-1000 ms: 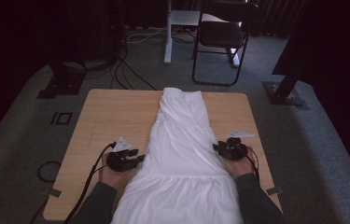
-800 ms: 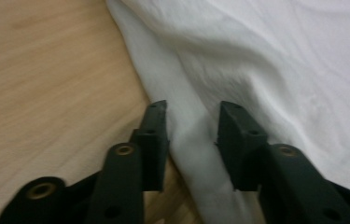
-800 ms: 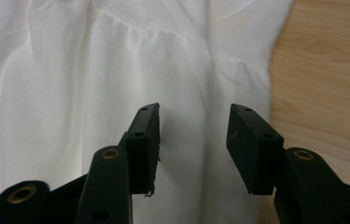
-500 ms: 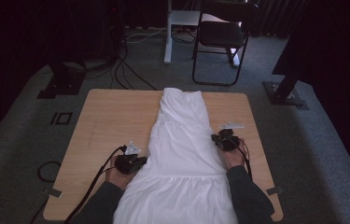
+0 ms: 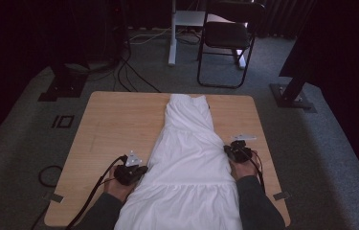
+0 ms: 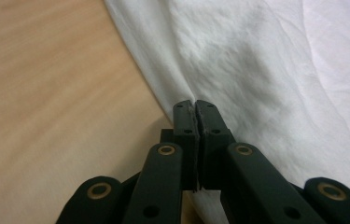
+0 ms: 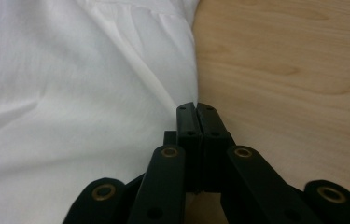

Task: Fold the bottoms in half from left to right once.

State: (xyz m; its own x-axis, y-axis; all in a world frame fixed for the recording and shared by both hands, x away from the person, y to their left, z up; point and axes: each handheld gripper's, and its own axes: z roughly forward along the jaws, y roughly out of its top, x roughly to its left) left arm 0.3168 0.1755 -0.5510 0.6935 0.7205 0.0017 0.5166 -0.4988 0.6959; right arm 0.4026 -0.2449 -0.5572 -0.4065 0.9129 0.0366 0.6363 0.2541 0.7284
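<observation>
High view: both grippers pinched onto the edges of a white dress

High view shows the white dress [image 5: 186, 158] laid lengthwise down the middle of the wooden table [image 5: 115, 120], bodice toward the far edge, skirt spreading toward you and running off the near side.

- Fabric reads thin, soft and light; expect it to drape, sag and fold under its own weight, with no stiffness to lean on. It looks smooth enough to slip out of a shallow pinch, so take a deep bite of cloth. It creases easily but is not fragile.
- Best holds, by my judgement: the two side edges of the skirt, level with each other, so the cloth lifts evenly.
- Your left gripper [image 6: 194, 105] has just been closing; its jaws now stand together on the dress's left edge, a sliver of white cloth visible between them.
- Your right gripper [image 7: 196, 106] has likewise just closed, jaws pressed together right at the dress's right edge where cloth meets wood; the fold appears caught at the tips, though the bite looks thin
</observation>
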